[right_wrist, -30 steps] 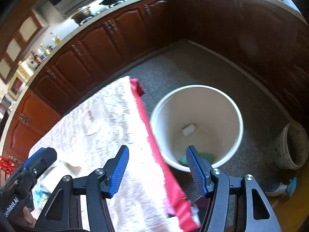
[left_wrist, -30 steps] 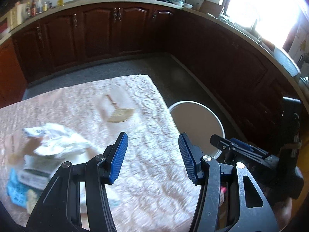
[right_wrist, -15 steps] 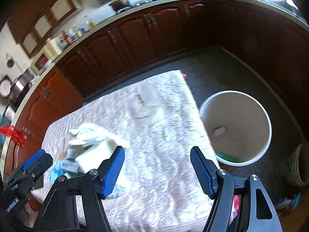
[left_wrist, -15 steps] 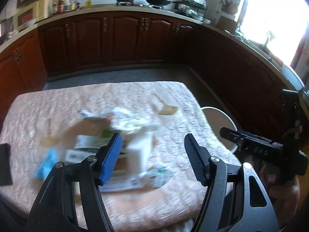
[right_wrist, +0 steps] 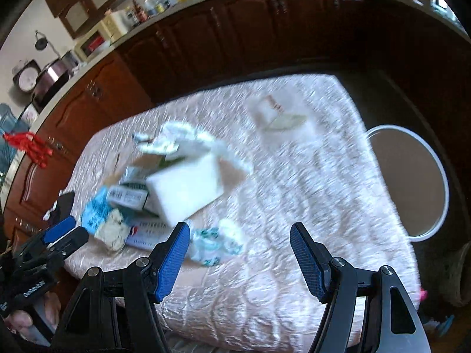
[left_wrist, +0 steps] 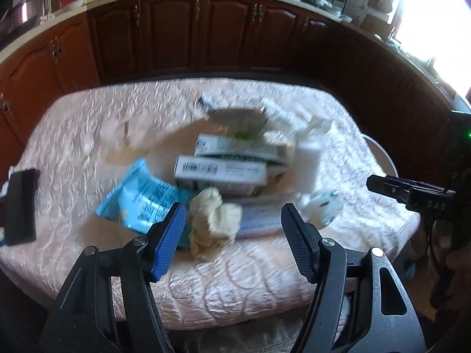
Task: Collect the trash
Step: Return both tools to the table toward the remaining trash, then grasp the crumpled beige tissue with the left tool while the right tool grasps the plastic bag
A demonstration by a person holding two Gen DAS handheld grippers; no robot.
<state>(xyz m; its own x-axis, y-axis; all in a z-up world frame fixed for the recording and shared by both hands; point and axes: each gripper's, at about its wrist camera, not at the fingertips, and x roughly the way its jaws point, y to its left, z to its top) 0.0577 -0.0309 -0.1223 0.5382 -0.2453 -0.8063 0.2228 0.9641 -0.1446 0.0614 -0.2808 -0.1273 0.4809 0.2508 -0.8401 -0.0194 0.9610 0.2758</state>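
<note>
A pile of trash lies on the pink quilted table [left_wrist: 73, 135]: a blue packet [left_wrist: 138, 197], a crumpled yellowish tissue [left_wrist: 213, 217], flat white boxes [left_wrist: 220, 173], a white block [right_wrist: 185, 188], crumpled white paper [right_wrist: 188, 135] and a white-green wrapper [right_wrist: 215, 242]. My left gripper [left_wrist: 232, 235] is open and empty, just above the tissue at the table's near edge. My right gripper [right_wrist: 240, 253] is open and empty, near the white-green wrapper. The white bin [right_wrist: 412, 182] stands on the floor right of the table.
A dark phone-like slab [left_wrist: 20, 206] lies at the table's left edge. A small paper with a brown mark [right_wrist: 276, 114] lies toward the far right corner. Dark wooden cabinets [left_wrist: 206, 29] curve round the room. A small pot [right_wrist: 459, 276] sits on the floor beside the bin.
Both grippers have swung left and pulled back from the bin toward the trash pile, which now fills the middle of both views. Both have stayed open and empty.
</note>
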